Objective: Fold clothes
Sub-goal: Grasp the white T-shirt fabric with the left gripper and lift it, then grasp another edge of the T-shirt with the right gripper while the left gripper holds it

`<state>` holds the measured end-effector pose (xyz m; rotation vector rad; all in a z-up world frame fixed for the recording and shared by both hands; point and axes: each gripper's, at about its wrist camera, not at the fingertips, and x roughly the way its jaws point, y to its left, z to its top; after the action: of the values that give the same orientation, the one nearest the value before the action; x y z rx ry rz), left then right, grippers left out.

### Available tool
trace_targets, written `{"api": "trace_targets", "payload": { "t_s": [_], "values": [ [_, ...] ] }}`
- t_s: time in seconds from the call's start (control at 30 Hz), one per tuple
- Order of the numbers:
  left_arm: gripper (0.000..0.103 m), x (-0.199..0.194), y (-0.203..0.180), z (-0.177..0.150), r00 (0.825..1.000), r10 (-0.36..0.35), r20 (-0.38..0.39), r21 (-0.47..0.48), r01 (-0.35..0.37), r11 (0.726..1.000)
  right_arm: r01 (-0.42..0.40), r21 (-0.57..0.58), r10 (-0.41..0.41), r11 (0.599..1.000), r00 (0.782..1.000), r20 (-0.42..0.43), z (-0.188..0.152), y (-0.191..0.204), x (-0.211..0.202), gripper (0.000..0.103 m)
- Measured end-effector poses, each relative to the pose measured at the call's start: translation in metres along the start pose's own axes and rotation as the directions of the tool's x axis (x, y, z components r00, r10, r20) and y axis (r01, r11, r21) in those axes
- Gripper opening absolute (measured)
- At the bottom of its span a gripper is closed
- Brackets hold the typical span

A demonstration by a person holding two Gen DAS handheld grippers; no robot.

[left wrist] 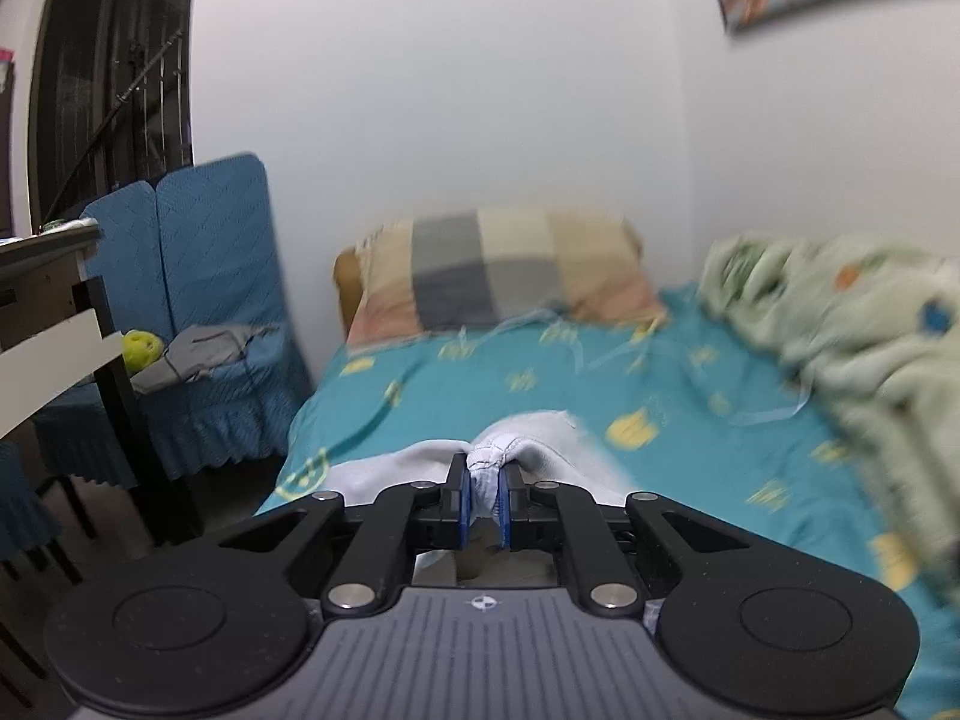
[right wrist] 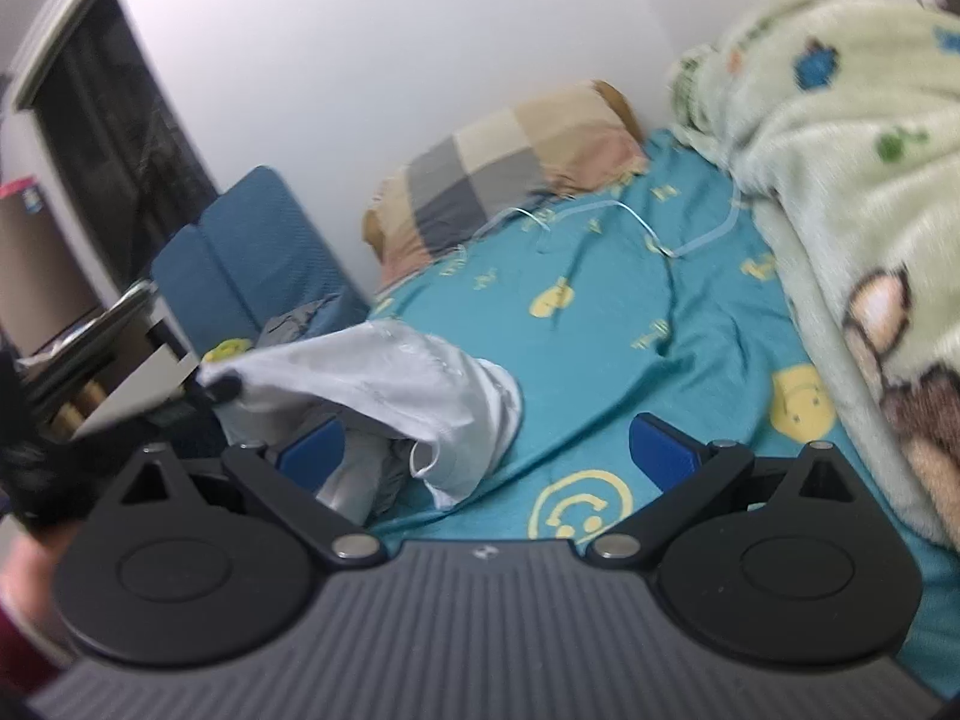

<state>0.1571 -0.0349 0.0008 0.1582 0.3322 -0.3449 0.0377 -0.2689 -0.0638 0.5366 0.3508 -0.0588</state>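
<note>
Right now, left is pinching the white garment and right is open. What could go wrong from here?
1. The left gripper holds only a bunched bit of the garment; a pull might slip it.
2. The right gripper is open with cloth by just one finger, so closing may miss or catch several layers.
3. A thin cord lies on the bed; dragged cloth could snag it.

- The garment (right wrist: 390, 384) lies at the near left edge of the bed (right wrist: 600, 324), partly lifted off the sheet.
- The left gripper (left wrist: 485, 489) pinches a bunched fold of the garment between its fingers (left wrist: 459, 495).
- The right gripper (right wrist: 486, 450) hangs over the bed, its fingers (right wrist: 660, 450) spread wide, the garment just beside the left one.
- The pillow (left wrist: 498, 270) sits at the bed's far end against the wall.
- The blanket (right wrist: 840, 180) is heaped along the bed's right side.
- The chair (left wrist: 204, 312) stands left of the bed.
</note>
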Motion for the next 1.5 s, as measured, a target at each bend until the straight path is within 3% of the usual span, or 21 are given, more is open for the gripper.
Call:
{"api": "trace_targets", "payload": {
  "t_s": [0.2, 0.37, 0.6, 0.9, 1.07, 1.27, 1.5],
  "values": [
    [0.009, -0.098, -0.002, 0.003, 0.986, -0.133, 0.097, -0.106, 0.143, 0.984, -0.142, -0.139, 0.142, 0.98, 0.99, -0.008, -0.008, 0.032, -0.015, 0.103],
    [0.009, -0.132, 0.006, -0.017, 0.98, -0.147, 0.133, -0.188, 0.17, 0.967, -0.222, -0.236, 0.207, 0.946, 0.975, -0.086, -0.011, 0.067, -0.003, 0.103],
    [0.01, -0.131, 0.031, -0.029, 0.98, -0.151, 0.127, -0.284, 0.182, 0.941, -0.282, -0.136, 0.271, 0.95, 0.958, -0.095, 0.003, 0.087, 0.036, 0.103],
    [0.01, -0.109, 0.058, -0.041, 0.984, -0.149, 0.101, -0.365, 0.176, 0.914, -0.238, -0.085, 0.228, 0.968, 0.967, -0.115, -0.012, 0.086, 0.096, 0.103],
    [0.01, -0.096, 0.075, -0.041, 0.981, -0.15, 0.124, -0.439, 0.189, 0.878, -0.185, -0.195, 0.158, 0.963, 0.977, -0.146, -0.027, 0.084, 0.108, 0.103],
    [0.01, -0.089, 0.08, -0.043, 0.981, -0.17, 0.093, -0.458, 0.194, 0.867, -0.333, -0.145, 0.318, 0.932, 0.941, -0.115, -0.025, 0.089, 0.095, 0.103],
    [0.01, -0.089, 0.069, -0.042, 0.978, -0.193, 0.081, -0.425, 0.21, 0.881, -0.378, -0.145, 0.367, 0.914, 0.925, -0.099, -0.015, 0.095, 0.092, 0.103]
  ]
}}
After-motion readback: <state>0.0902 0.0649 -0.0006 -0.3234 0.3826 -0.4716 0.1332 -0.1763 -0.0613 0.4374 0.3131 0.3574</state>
